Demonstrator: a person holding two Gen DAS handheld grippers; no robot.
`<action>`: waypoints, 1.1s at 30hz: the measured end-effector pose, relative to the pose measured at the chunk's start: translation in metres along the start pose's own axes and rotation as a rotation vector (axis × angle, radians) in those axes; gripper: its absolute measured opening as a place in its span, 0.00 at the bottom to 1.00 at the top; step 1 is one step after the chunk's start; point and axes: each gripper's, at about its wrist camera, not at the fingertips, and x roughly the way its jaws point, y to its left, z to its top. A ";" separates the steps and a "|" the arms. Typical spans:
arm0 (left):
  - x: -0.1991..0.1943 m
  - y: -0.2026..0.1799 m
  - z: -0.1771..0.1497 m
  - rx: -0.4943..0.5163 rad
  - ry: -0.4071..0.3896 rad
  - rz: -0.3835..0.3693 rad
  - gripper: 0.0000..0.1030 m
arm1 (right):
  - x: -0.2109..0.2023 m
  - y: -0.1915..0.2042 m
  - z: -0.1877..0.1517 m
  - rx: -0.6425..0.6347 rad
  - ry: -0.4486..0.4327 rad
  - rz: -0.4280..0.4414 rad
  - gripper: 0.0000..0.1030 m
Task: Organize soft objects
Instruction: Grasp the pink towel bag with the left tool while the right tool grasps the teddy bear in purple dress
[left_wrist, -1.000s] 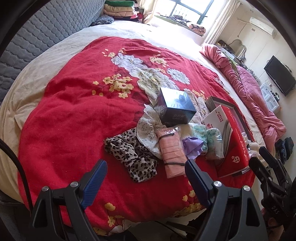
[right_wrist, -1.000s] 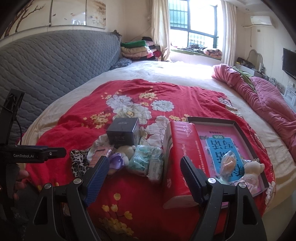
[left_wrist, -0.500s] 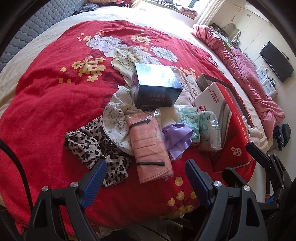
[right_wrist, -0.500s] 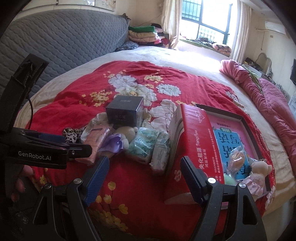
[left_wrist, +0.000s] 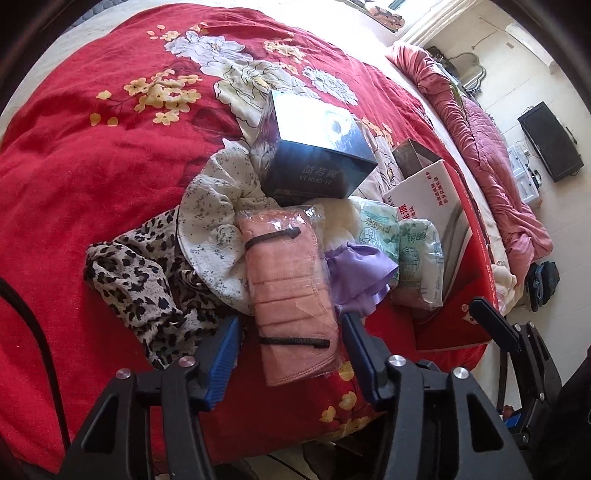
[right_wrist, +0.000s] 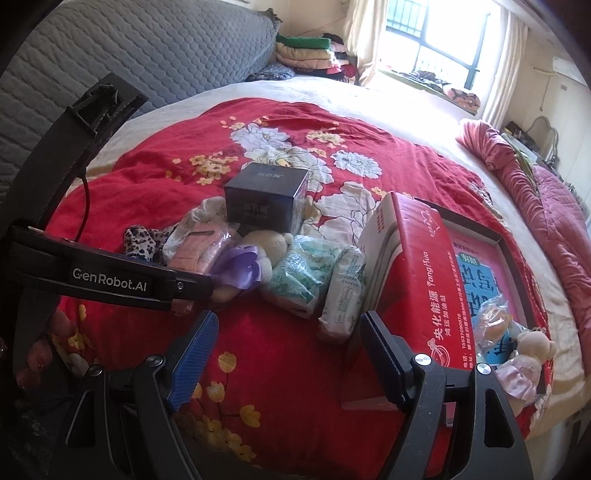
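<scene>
A pile of soft things lies on the red floral quilt (left_wrist: 92, 155). It holds a pink mask pack in clear plastic (left_wrist: 288, 280), a leopard-print cloth (left_wrist: 140, 280), a pale floral cloth (left_wrist: 214, 221), a plush toy in a purple dress (left_wrist: 358, 273) and two green tissue packs (left_wrist: 421, 266). My left gripper (left_wrist: 291, 339) points down over the near end of the mask pack. Its jaws are closing, with the pack between them and a gap on each side. My right gripper (right_wrist: 290, 325) hangs open over bare quilt, in front of the tissue packs (right_wrist: 299, 277).
A dark box (left_wrist: 317, 155) sits on the pile's far side. A red carton (right_wrist: 417, 280) stands on edge to the right. Beyond it a flat tray (right_wrist: 509, 254) holds a book, a bagged item and a small plush bear (right_wrist: 528, 354). A pink blanket (right_wrist: 554, 206) lies far right.
My left gripper has come down and forward onto the pile, and its jaws have narrowed around the pink mask pack. My right gripper has sunk lower, still wide.
</scene>
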 end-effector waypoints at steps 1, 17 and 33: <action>0.001 0.002 0.000 -0.008 0.005 -0.008 0.37 | 0.001 0.001 0.002 -0.001 0.000 0.003 0.78; -0.047 0.047 0.007 -0.058 -0.136 -0.063 0.35 | 0.063 0.020 0.043 0.112 0.100 0.051 0.78; -0.054 0.024 0.000 0.015 -0.164 -0.086 0.35 | 0.053 -0.001 0.037 0.142 0.027 0.133 0.38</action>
